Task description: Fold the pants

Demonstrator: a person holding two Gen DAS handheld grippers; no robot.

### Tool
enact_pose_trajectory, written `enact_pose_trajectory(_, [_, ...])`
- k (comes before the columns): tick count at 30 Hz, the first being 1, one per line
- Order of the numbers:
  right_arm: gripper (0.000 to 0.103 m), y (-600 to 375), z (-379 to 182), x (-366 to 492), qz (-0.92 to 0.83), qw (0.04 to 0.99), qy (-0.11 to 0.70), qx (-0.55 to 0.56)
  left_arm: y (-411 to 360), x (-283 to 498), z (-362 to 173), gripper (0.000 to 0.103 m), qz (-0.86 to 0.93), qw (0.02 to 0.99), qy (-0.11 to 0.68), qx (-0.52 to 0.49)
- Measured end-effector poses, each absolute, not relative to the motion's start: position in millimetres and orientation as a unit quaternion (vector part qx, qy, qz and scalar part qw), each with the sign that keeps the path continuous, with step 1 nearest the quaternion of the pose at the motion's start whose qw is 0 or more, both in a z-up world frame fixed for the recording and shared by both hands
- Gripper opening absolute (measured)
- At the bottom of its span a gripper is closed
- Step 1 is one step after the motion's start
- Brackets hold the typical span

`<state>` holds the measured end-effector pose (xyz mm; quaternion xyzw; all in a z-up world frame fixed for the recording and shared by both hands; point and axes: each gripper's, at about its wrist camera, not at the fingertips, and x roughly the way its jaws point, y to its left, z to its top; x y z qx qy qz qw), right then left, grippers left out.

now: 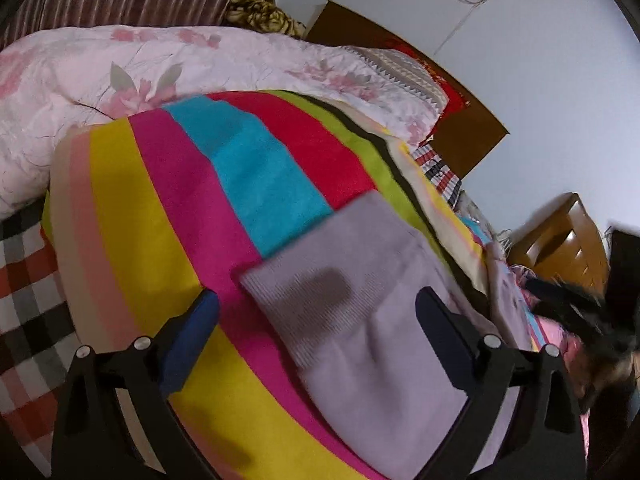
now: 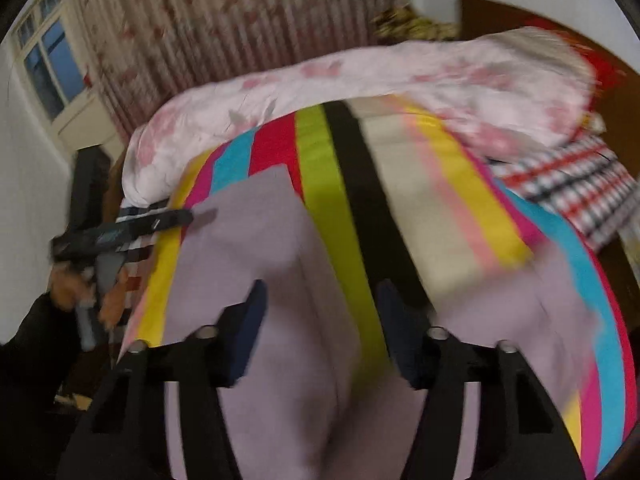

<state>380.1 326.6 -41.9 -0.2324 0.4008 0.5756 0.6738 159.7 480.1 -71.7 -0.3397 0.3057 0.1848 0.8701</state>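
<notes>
Lilac ribbed pants (image 1: 360,304) lie spread on a striped multicolour blanket (image 1: 168,200) on a bed. In the left wrist view my left gripper (image 1: 316,300) is open above the end of one pant leg, holding nothing. In the right wrist view the pants (image 2: 256,248) show two legs with a green stripe between them; the other leg (image 2: 520,300) lies to the right. My right gripper (image 2: 320,292) is open above the gap between the legs, empty. The left gripper (image 2: 152,224) shows at the left over the leg's far end.
A pink floral quilt (image 1: 180,64) is bunched along the far side of the bed. A plaid sheet (image 1: 24,280) lies under the blanket. A wooden headboard (image 1: 460,120) and wooden furniture (image 1: 560,236) stand by the wall. Curtains (image 2: 220,32) and a window (image 2: 48,64) are behind.
</notes>
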Motion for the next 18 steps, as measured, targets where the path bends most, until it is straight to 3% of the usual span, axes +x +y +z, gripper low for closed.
enact_pose_trajectory(6, [0.050, 404.5, -81.0, 392.9, 0.614, 0.617, 0.438, -0.225, 489.6, 179.6, -79.4, 0.097, 0.166, 0.875, 0.318, -0.325])
enact_pose_trajectory(8, [0.044, 409.5, -87.8, 380.1, 0.628, 0.607, 0.429, -0.230, 487.5, 181.3, -80.4, 0.093, 0.165, 0.877, 0.328, -0.309])
enact_pose_trajectory(11, [0.018, 400.4, -85.0, 374.5, 0.634, 0.614, 0.403, -0.243, 481.4, 184.0, -81.6, 0.061, 0.178, 0.878, 0.348, -0.277])
enact_pose_trajectory(12, [0.014, 397.6, -81.6, 374.5, 0.633, 0.621, 0.395, -0.239, 479.9, 183.0, -81.5, 0.050, 0.176, 0.881, 0.351, -0.265])
enact_pose_trajectory(13, [0.011, 393.6, -77.4, 375.4, 0.634, 0.626, 0.391, -0.232, 482.6, 181.4, -82.6, 0.028, 0.170, 0.882, 0.348, -0.267])
enact_pose_trajectory(14, [0.010, 390.9, -72.6, 374.8, 0.635, 0.629, 0.386, -0.226, 485.0, 178.9, -80.9, 0.012, 0.155, 0.883, 0.343, -0.279])
enact_pose_trajectory(18, [0.009, 387.3, -32.1, 363.5, 0.639, 0.656, 0.326, -0.236, 469.2, 173.7, -40.6, 0.009, 0.146, 0.911, 0.303, -0.237])
